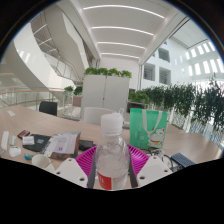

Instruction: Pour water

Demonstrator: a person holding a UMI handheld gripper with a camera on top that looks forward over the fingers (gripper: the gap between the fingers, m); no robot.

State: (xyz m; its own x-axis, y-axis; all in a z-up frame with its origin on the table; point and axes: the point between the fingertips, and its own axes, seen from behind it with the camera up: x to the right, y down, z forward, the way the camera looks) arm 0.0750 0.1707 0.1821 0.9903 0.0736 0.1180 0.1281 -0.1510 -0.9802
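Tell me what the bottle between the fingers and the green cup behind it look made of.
Bottle: clear plastic, by the look; the pink pads show through its glossy body, and the cap is opaque white. It stands between the gripper fingers; contact is unclear. Cup: translucent green, glossy, likely plastic, possibly glass; light passes through its wall.

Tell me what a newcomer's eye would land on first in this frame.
First, the clear plastic bottle with a white cap, standing upright between the tool's pink-padded fingers, which appear to press on both its sides. Next, the green bag on the table just beyond the bottle. Behind them, a white cabinet topped with green plants stands out in the bright hall.
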